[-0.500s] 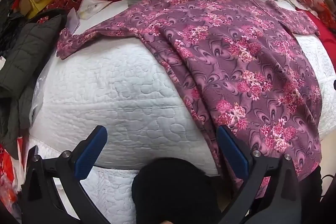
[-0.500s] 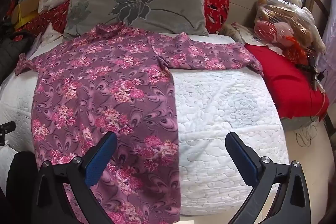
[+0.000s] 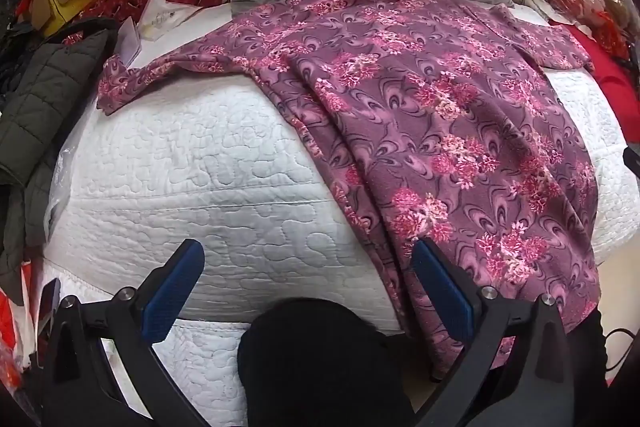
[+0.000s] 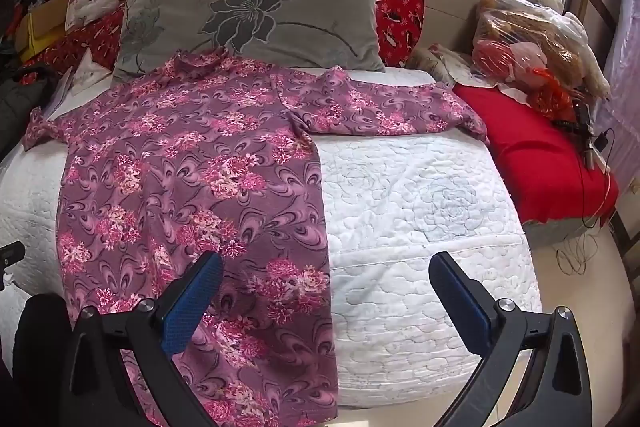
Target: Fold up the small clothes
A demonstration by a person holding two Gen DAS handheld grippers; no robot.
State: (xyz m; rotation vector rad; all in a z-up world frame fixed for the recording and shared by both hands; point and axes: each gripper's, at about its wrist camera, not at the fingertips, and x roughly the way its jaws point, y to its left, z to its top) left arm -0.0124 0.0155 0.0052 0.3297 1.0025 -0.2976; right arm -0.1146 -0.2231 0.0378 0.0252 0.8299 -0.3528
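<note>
A purple floral top (image 4: 192,179) is seen spread flat on a white quilted bed (image 4: 420,211), its collar laid against the grey pillow (image 4: 256,11) at the head edge and its hem draped over the foot edge. 1 sleeve (image 4: 384,111) is stretched toward the bed's right edge, the other (image 3: 160,75) toward the left edge. Both tools are held above the foot edge with nothing gripped: the left hand-held gripper (image 3: 308,291) is spread wide beside the top's left side seam, and the right hand-held gripper (image 4: 324,291) is spread wide across its right side seam. The folding is judged not yet begun. A sleeve or side edge would next have to be pinched and carried inward across the body.
</note>
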